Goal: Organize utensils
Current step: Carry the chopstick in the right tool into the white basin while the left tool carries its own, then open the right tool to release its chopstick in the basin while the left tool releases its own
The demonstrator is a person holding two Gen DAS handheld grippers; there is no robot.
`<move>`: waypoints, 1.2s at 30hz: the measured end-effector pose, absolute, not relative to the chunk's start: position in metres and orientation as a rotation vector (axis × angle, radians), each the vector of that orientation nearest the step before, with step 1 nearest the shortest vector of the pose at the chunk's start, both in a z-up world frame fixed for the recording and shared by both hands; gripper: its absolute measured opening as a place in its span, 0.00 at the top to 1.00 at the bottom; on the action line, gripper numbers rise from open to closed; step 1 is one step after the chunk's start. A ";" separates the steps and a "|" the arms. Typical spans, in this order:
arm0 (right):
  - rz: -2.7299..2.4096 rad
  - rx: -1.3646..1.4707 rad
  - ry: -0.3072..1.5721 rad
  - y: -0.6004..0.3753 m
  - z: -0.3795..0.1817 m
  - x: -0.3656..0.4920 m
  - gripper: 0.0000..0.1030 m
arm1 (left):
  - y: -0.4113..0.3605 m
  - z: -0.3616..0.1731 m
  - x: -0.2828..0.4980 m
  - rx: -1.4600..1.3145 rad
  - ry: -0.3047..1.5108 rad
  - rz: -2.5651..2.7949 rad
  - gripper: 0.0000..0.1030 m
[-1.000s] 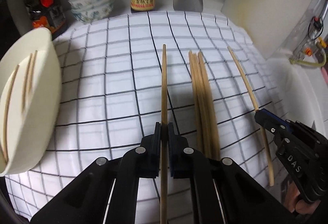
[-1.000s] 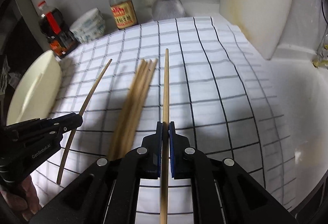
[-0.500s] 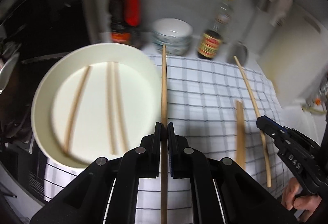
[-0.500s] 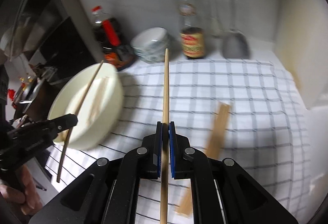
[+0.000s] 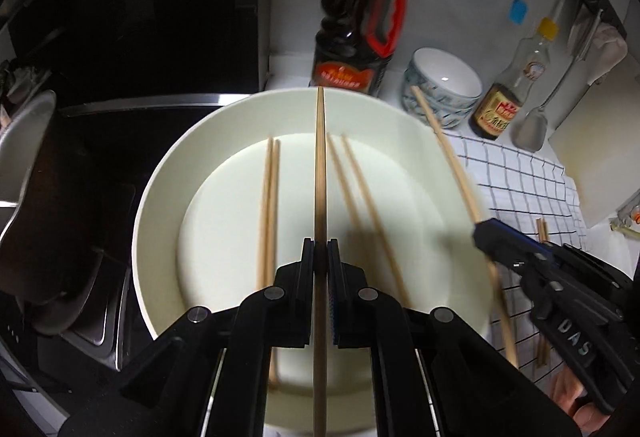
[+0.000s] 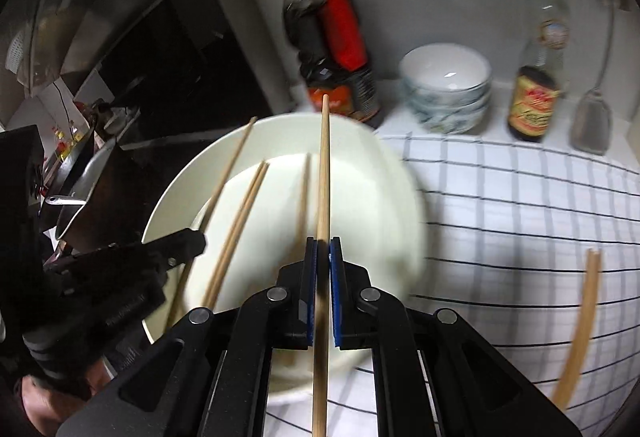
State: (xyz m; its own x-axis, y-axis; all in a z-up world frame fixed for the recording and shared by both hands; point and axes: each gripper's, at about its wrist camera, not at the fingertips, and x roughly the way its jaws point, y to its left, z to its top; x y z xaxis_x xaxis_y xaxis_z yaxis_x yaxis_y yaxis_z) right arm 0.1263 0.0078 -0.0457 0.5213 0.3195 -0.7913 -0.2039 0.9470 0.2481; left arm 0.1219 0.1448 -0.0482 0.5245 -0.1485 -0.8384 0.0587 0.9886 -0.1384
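My left gripper (image 5: 320,253) is shut on a wooden chopstick (image 5: 320,165) that points out over the white plate (image 5: 160,197). Several chopsticks (image 5: 268,213) lie inside the plate. At the right of this view my right gripper (image 5: 482,229) holds its own chopstick (image 5: 448,157) slanted over the plate's right rim. In the right wrist view the right gripper (image 6: 323,249) is shut on that chopstick (image 6: 325,165) above the plate (image 6: 392,205). The left gripper (image 6: 198,239) stands at the left with its chopstick (image 6: 236,153). More chopsticks (image 6: 584,313) lie on the checked cloth (image 6: 500,205).
Behind the plate stand a dark sauce bottle (image 5: 356,29), stacked bowls (image 5: 444,89) and a smaller bottle (image 5: 500,109), with a metal spatula (image 5: 528,129) beside them. A white board (image 5: 600,173) leans at the right. A metal pot (image 5: 24,157) and a black stove are to the left.
Both grippers have swept left from over the checked cloth to over the white plate, each still carrying its chopstick. The bundle on the cloth stayed behind.
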 end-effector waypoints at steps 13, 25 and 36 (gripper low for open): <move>0.248 0.145 1.108 0.044 -0.092 0.162 0.94 | 0.170 -0.093 0.149 -0.110 1.107 -0.170 0.93; 0.219 0.119 1.119 0.049 -0.099 0.170 0.94 | 0.171 -0.106 0.158 -0.095 1.132 -0.161 0.84; 0.193 0.135 1.040 0.030 -0.075 0.141 0.85 | 0.185 -0.079 0.140 -0.095 1.051 -0.120 0.41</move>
State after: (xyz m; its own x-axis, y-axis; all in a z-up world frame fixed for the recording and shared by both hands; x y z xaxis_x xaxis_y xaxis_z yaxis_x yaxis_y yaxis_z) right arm 0.1408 0.0298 -0.0746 0.4913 0.2221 -0.8422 -0.0942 0.9748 0.2022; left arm 0.1403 0.1848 -0.0792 0.4912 -0.1441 -0.8590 0.0533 0.9893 -0.1355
